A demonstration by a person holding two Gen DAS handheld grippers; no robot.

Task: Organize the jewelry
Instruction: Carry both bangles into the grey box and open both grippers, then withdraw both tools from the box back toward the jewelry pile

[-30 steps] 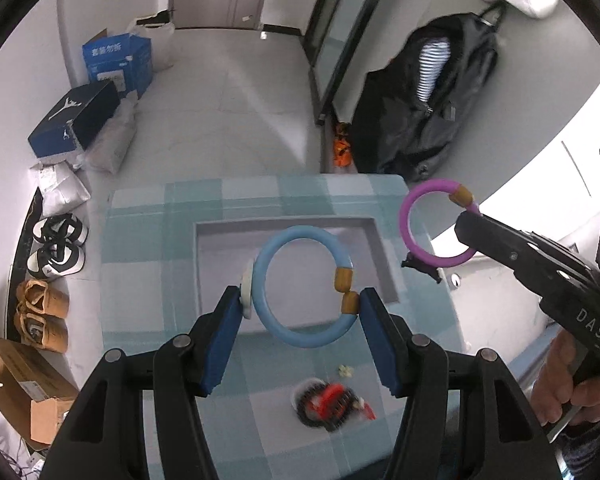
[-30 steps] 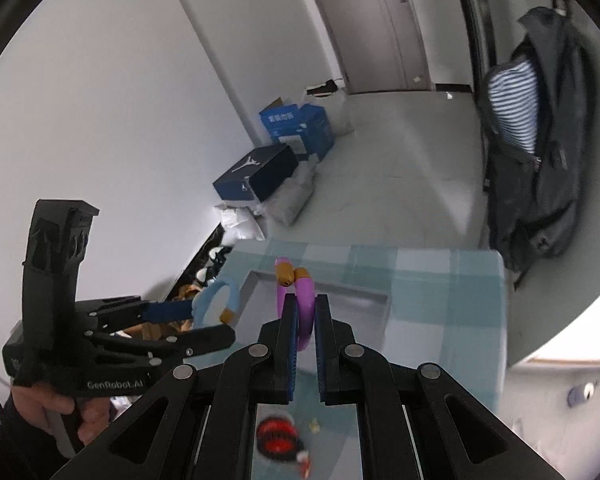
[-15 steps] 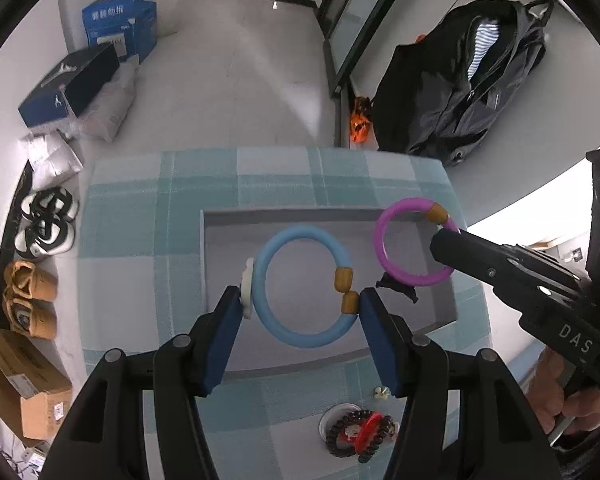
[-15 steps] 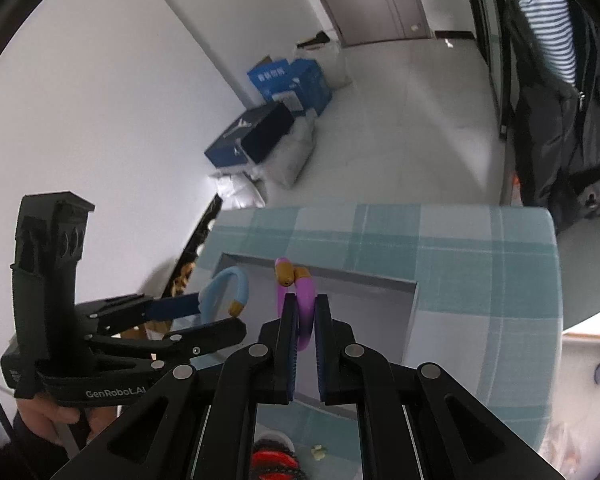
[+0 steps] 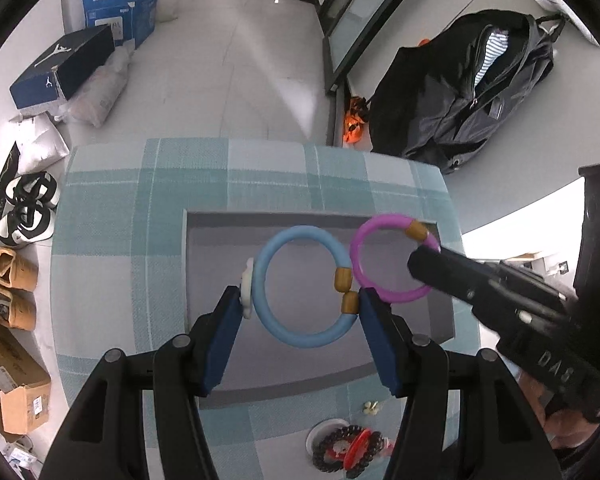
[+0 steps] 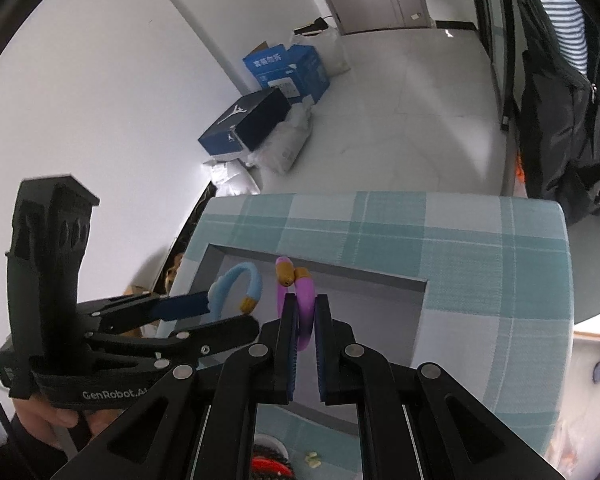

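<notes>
My left gripper (image 5: pixel 300 300) is shut on a light blue bracelet (image 5: pixel 305 286) with gold beads and a white charm, held above the grey tray (image 5: pixel 204 264). My right gripper (image 6: pixel 305 320) is shut on a purple bracelet (image 6: pixel 305 308) with gold beads, also above the tray (image 6: pixel 380 312). In the left wrist view the purple bracelet (image 5: pixel 392 258) hangs just right of the blue one, almost touching it. In the right wrist view the blue bracelet (image 6: pixel 240 284) and left gripper (image 6: pixel 196 312) are at the left.
The tray lies on a teal checked tablecloth (image 5: pixel 108 240). A small dish with dark and red beaded jewelry (image 5: pixel 348 446) and a small pale piece (image 5: pixel 371 406) lie near the table's front edge. On the floor are boxes (image 5: pixel 68 68), shoes (image 5: pixel 24 212) and a black backpack (image 5: pixel 472 88).
Both grippers have moved forward over the tray with their bracelets. The purple bracelet has come left, closer to the blue one.
</notes>
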